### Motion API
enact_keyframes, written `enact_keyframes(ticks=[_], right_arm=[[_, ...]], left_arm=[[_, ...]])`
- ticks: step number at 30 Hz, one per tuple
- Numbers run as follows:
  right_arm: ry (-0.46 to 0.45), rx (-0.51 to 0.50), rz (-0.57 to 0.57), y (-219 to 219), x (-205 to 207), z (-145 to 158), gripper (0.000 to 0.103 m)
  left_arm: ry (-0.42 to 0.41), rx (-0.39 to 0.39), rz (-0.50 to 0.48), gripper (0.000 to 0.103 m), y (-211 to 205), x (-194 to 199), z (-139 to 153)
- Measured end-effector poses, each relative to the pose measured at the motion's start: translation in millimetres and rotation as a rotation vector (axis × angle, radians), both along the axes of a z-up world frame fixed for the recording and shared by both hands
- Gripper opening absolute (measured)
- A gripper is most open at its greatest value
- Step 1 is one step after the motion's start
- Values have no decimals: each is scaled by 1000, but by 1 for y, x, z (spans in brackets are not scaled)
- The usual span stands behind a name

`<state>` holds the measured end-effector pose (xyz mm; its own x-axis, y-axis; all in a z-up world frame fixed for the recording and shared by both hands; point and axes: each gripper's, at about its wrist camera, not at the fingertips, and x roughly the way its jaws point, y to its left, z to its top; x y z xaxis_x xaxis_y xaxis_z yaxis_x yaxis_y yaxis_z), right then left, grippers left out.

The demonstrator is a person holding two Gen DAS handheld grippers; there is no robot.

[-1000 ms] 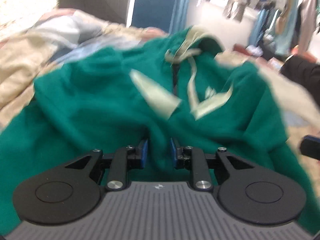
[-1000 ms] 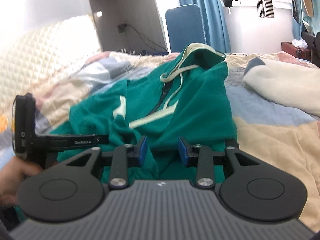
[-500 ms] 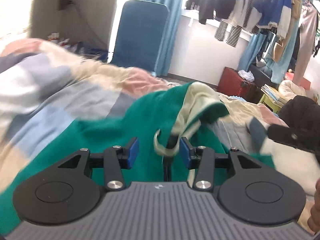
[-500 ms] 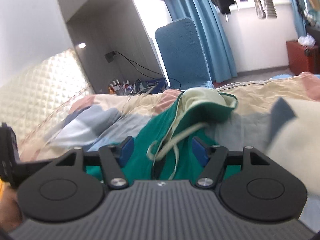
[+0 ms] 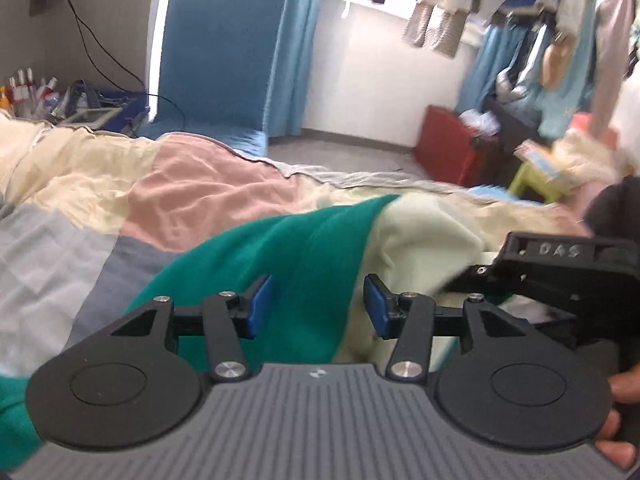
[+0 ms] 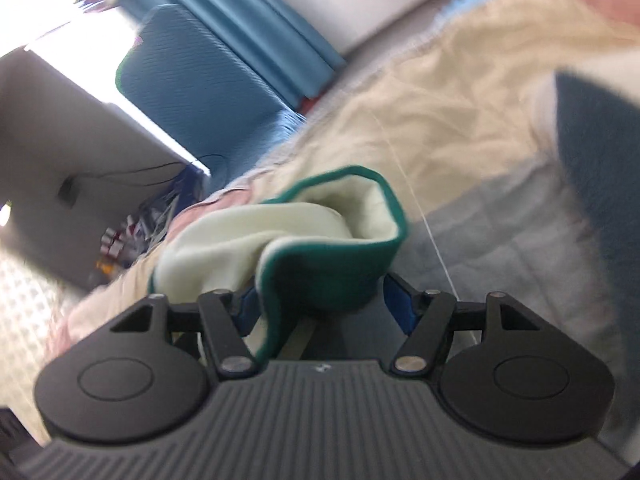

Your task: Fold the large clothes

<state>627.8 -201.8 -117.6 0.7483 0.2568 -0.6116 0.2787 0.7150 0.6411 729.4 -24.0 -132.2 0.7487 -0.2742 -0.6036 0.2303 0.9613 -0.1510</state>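
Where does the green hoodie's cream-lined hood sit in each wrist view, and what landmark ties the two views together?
Left wrist: the hood lies right of centre, just beyond the left gripper, cream lining up.
Right wrist: the hood fills the centre, its green edge curling down between the right gripper's fingers.
Shared landmark: the blue chair by the curtain.
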Motion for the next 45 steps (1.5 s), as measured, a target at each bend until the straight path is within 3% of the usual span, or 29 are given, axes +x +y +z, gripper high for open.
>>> enact_keyframes(ticks=[3, 5, 6, 7, 9, 11, 13, 19, 21, 23, 27, 30, 34, 38, 41, 45], right_arm=[[16, 67, -24, -5, 15, -14, 66], [15, 29, -1, -2, 22, -17, 66], [6, -7, 21, 1, 24, -16, 63], [-10, -38, 43, 4, 24, -13, 59], [-43, -72, 65, 5, 22, -6, 37], [-71, -105, 92, 12, 16, 5, 22], [-139, -158, 124, 21, 1, 25, 19], [-432, -351, 260, 58, -80, 109, 17], [-494, -379, 302, 69, -112, 130, 16], [-566, -442, 340, 84, -152, 149, 16], [-711, -593, 414, 114, -238, 172, 16], [-762, -632, 445, 124, -298, 175, 16], [-811, -701, 503, 139, -379, 169, 16], [-825, -750, 565, 146, -439, 150, 16], [-790, -784, 647, 153, -471, 125, 17], [-711, -837, 715, 163, -492, 89, 18]], left_arm=[[-55, 90, 63, 56, -20, 14, -9], [-42, 134, 87, 53, -28, 22, -14], [-27, 136, 93, 41, -28, 24, -15], [-2, 119, 107, 29, -26, 25, -15], [9, 70, 124, 20, -17, 20, -8], [-14, 26, 125, 17, -7, 7, 6], [-39, 34, 119, 15, 1, -11, 23], [-129, -90, 157, 14, 58, -95, 76], [-135, -155, 185, 14, 76, -129, 90], [-170, -165, 187, 14, 86, -167, 106], [-219, -191, 200, 14, 106, -252, 129], [-245, -202, 209, 14, 118, -320, 134], [-223, -254, 229, 14, 132, -409, 124], [-214, -247, 245, 14, 136, -486, 97], [-128, -319, 253, 14, 148, -522, 64], [-5, -383, 279, 15, 158, -536, 25]])
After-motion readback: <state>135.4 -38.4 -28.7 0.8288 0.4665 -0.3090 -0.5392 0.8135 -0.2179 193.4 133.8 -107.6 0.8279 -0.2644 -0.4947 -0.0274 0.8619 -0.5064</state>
